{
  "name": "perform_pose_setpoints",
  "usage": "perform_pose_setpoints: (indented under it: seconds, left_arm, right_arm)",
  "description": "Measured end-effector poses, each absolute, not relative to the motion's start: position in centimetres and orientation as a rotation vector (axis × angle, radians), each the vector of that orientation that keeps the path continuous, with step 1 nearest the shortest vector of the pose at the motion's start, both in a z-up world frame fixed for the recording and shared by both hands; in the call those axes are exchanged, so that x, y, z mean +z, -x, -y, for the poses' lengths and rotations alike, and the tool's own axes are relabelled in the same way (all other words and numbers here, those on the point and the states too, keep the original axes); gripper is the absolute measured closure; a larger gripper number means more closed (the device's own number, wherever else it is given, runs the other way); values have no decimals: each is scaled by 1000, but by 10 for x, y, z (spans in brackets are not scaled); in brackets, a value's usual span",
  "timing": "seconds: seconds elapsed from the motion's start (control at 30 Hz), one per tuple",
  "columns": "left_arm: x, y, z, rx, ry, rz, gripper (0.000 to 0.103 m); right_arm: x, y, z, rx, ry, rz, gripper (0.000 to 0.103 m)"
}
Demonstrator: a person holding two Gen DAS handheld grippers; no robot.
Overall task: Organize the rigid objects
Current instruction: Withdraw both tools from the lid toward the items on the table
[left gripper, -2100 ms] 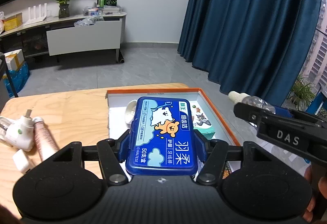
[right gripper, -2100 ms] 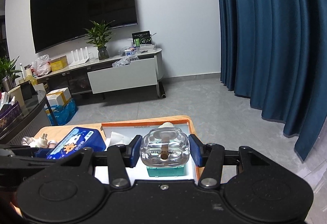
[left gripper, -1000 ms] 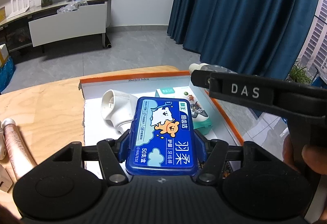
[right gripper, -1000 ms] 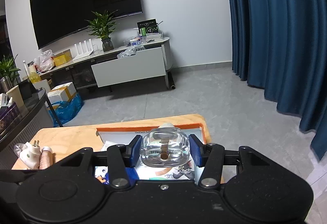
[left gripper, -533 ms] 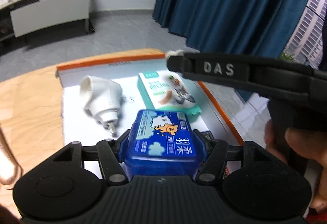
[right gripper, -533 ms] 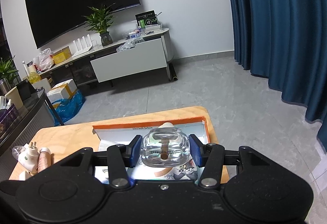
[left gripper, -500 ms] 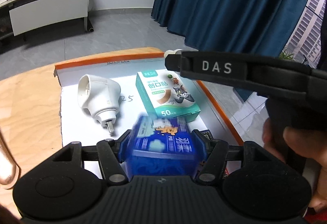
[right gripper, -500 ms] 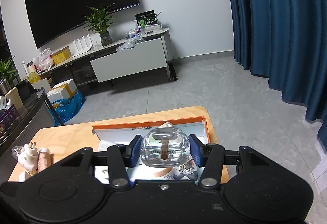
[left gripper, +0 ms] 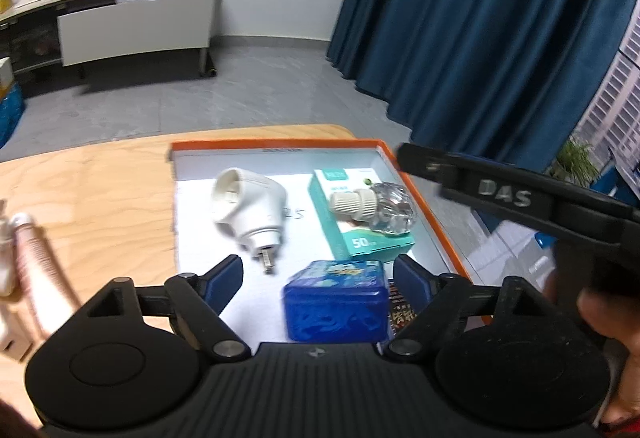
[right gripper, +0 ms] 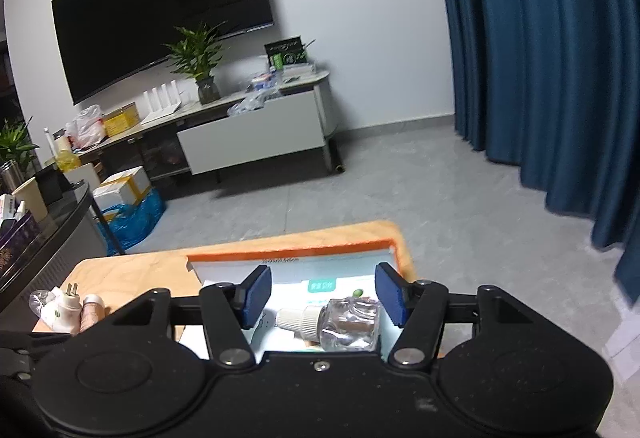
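Note:
A white tray with an orange rim [left gripper: 276, 146] lies on the wooden table [left gripper: 100, 190]. In it are a white plug adapter [left gripper: 250, 206], a teal box [left gripper: 352, 240] and a blue floss box [left gripper: 336, 306]. A clear bottle with a white cap [left gripper: 376, 206] lies on its side on the teal box. My left gripper [left gripper: 318, 274] hangs over the blue box with its jaws opening, and the pads stand clear of it. My right gripper [right gripper: 324, 290] is over the bottle [right gripper: 340, 322], jaws also opening, and touches nothing.
A pink tube [left gripper: 32, 258] and a white plug device [right gripper: 66, 308] lie on the table left of the tray. A dark patterned item [left gripper: 400, 312] sits in the tray's near right corner. A person's hand [left gripper: 600, 318] holds the right gripper at the right edge.
Both grippers have opened. The blue box has dropped from the left jaws onto the tray floor. The bottle has left the right jaws and now lies on the teal box.

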State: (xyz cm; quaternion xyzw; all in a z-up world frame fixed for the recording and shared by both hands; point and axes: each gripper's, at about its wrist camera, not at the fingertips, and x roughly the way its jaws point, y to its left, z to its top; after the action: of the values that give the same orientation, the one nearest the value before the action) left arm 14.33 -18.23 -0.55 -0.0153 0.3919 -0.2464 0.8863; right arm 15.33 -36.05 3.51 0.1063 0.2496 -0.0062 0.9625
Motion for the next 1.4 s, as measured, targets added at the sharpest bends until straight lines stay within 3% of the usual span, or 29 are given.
perform_pose_setpoints:
  seconds: [0.13, 0.4, 0.97, 1.4]
  left_arm:
    - [1, -134, 162, -464, 56, -806, 14]
    - [7, -121, 110, -366, 117, -803, 13]
    - [-16, -100, -6, -161, 199, -791, 12]
    - [-38, -124, -14, -138, 147, -752, 9]
  right_arm:
    - [46, -140, 349, -23, -216, -503, 24]
    - [55, -125, 309, 43, -184, -529, 21]
    - [50, -119, 211, 195, -110, -581, 21]
    - [38, -120, 190, 216, -110, -619, 21]
